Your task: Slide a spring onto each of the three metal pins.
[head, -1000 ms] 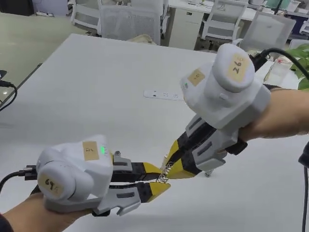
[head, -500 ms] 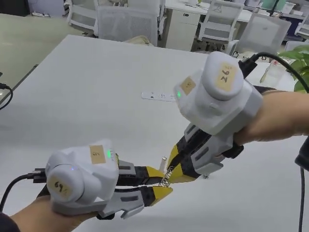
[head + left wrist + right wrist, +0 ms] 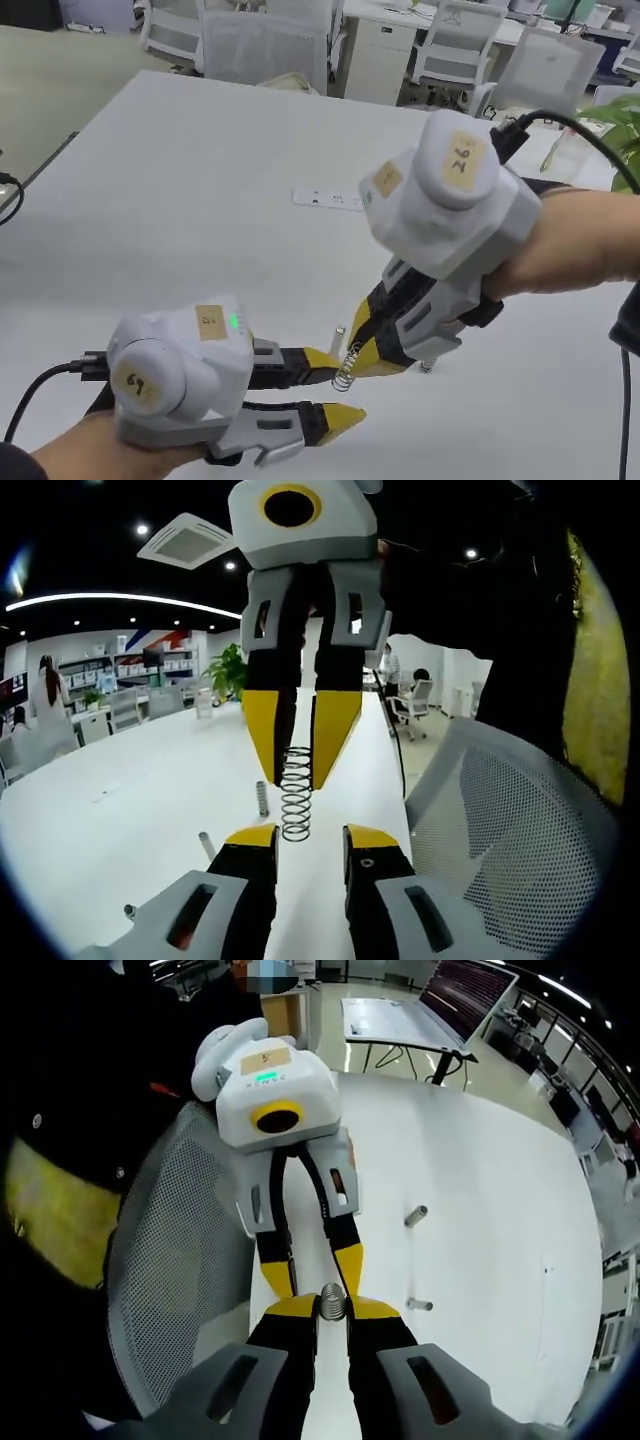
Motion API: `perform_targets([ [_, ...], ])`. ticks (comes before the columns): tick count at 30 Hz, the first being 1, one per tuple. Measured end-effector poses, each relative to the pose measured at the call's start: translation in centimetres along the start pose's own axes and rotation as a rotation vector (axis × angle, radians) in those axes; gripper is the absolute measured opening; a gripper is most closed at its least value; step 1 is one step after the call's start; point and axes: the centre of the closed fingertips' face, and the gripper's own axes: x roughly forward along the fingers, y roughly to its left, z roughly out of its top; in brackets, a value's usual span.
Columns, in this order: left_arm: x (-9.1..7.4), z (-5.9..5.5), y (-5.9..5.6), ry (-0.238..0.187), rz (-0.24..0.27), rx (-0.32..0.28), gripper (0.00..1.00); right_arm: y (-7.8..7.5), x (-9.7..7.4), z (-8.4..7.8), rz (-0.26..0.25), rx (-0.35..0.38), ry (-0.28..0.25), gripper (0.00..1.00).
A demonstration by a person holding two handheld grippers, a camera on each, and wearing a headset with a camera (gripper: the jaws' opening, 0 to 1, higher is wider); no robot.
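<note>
A small steel spring (image 3: 344,372) hangs from my right gripper (image 3: 352,362), which is shut on its upper coils and points down and to the left. In the right gripper view the spring (image 3: 332,1303) sits pinched between the yellow tips. My left gripper (image 3: 345,388) faces it from the lower left, open, its jaws standing either side of the spring's lower end (image 3: 296,815) without clamping it. Short metal pins stand on the white table (image 3: 200,180): one pin (image 3: 339,333) just behind the spring, another pin (image 3: 427,367) under the right gripper. More pins (image 3: 262,798) appear in the left gripper view.
A white power strip (image 3: 328,198) lies mid-table beyond the grippers. Office chairs (image 3: 265,45) line the far edge and a green plant (image 3: 622,125) stands at the right. A black cable (image 3: 40,385) trails off the left gripper.
My left gripper's jaws have spread apart and let go of the spring's lower end. The right gripper keeps its hold on the spring and has barely moved.
</note>
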Motion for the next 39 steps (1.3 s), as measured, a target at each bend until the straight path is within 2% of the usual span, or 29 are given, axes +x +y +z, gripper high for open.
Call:
perform_targets([
  [5, -0.2, -0.4, 0.3, -0.002, 0.005, -0.018, 0.29, -0.5, 0.0, -0.5, -0.009, 0.009, 0.012, 0.08],
  [13, -0.8, -1.8, 0.4, 0.012, 0.004, -0.035, 0.53, -1.2, -0.1, -0.6, -0.023, 0.020, 0.010, 0.08],
  [16, -1.1, -2.5, 0.5, 0.028, 0.012, -0.021, 0.57, -1.6, -0.1, -0.8, -0.030, 0.024, 0.014, 0.08],
  [25, -1.8, -4.4, 0.5, 0.071, 0.037, -0.041, 0.73, -3.2, 0.0, -1.2, -0.051, 0.045, 0.021, 0.08],
  [30, -2.2, -4.7, 0.4, 0.059, 0.046, -0.060, 0.78, -4.0, 0.2, -1.2, -0.059, 0.055, 0.023, 0.08],
  [33, -2.5, -4.9, 0.3, 0.060, 0.049, -0.059, 0.79, -5.3, 0.1, -1.4, -0.091, 0.058, 0.033, 0.08],
  [39, -3.1, -5.1, 0.1, 0.048, 0.055, -0.068, 0.83, -7.0, 0.5, -1.9, -0.109, 0.075, 0.053, 0.08],
])
